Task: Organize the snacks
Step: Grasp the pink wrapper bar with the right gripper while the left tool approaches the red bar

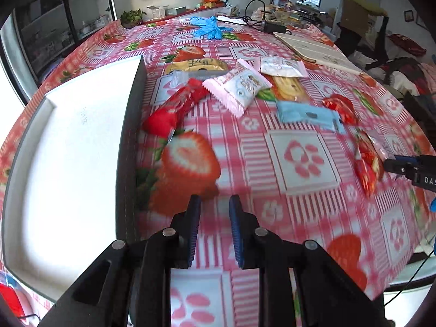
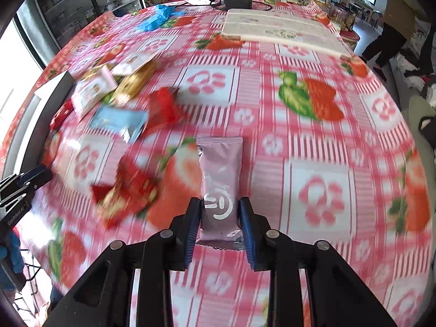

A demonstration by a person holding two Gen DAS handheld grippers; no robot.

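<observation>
My right gripper [image 2: 220,204] is shut on a mauve snack packet [image 2: 220,174] and holds it above the strawberry tablecloth. My left gripper [image 1: 215,204] is open a little and empty, just right of a white tray with a dark rim [image 1: 70,147]. Loose snacks lie past it: a red wrapper [image 1: 174,106], a pink-and-white packet [image 1: 239,85], a white packet [image 1: 282,66], a blue packet [image 1: 308,114], golden packets [image 1: 196,65] and red candies [image 1: 340,107]. A red snack [image 1: 368,160] lies by the right gripper's tip [image 1: 408,167].
Blue gloves [image 1: 209,26], a black cabled box [image 1: 273,27] and a flat white pad [image 1: 316,47] lie at the table's far end. A person [image 1: 354,13] stands beyond the table on the right. Shelves stand far left.
</observation>
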